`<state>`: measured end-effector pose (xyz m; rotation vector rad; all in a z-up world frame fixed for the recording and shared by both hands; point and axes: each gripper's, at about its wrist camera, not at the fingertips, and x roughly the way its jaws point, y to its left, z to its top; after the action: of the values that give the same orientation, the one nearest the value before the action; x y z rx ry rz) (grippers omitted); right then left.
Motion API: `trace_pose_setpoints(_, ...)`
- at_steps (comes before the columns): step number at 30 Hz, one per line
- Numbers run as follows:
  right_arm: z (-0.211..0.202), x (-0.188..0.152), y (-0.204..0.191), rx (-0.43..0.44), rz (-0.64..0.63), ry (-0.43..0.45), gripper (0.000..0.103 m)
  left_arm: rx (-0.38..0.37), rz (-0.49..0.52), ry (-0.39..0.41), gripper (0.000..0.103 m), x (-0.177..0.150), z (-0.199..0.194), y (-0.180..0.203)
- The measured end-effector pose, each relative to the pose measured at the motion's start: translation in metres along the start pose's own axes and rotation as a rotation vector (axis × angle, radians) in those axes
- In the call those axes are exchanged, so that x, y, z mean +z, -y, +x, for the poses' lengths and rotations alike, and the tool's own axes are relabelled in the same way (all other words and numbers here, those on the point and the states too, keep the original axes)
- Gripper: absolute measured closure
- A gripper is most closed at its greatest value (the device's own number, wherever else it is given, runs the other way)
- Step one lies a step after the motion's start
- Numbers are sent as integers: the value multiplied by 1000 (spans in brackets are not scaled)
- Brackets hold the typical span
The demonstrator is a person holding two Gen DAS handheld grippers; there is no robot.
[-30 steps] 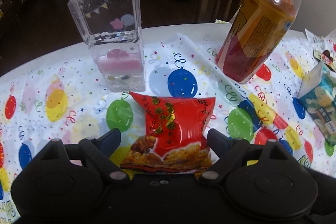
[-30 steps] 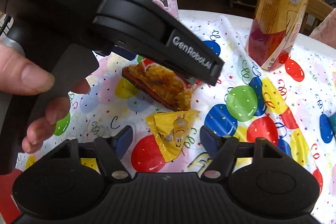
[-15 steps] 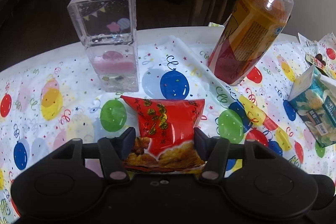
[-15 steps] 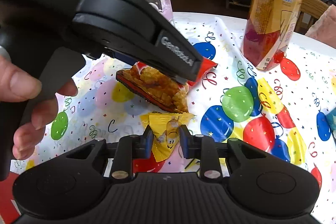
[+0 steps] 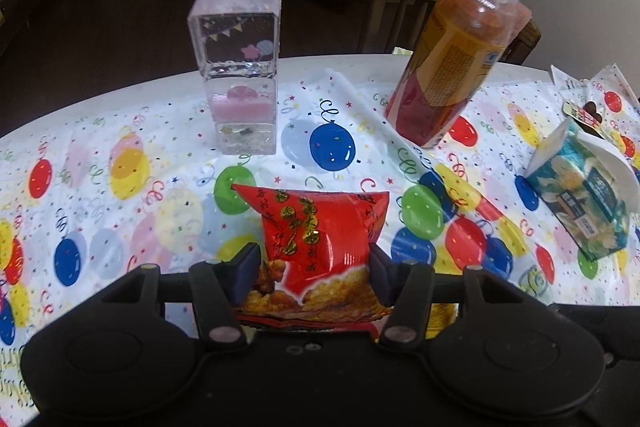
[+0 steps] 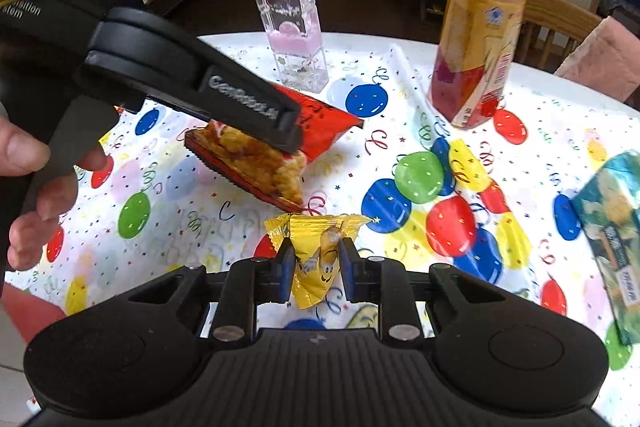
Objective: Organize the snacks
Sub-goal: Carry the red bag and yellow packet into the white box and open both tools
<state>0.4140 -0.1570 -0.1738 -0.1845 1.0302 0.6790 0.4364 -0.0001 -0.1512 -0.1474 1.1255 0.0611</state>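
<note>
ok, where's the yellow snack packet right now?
Right wrist view, bottom centre: the yellow snack packet sits pinched in the right hand-held gripper, just below the red snack bag held by the left hand-held gripper.

The white desk (image 5: pixel 120 95) carries a balloon-print cloth (image 5: pixel 120 195), a clear ornament block (image 5: pixel 240 75), an orange bottle (image 5: pixel 452 67) and a teal carton (image 5: pixel 580 199).

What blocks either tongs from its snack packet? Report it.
Nothing visible. The left tongs are shut on the red snack bag, their pads against its sides. The right tongs are shut on the small yellow packet. The bottle and clear block stand farther back on the table.
</note>
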Motion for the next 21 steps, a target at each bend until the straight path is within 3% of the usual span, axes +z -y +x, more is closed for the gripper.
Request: trace_pose_setpoints(21,-115,-28,-45,-42,-11,83,80,-37,60,89,48,-51,-117,7)
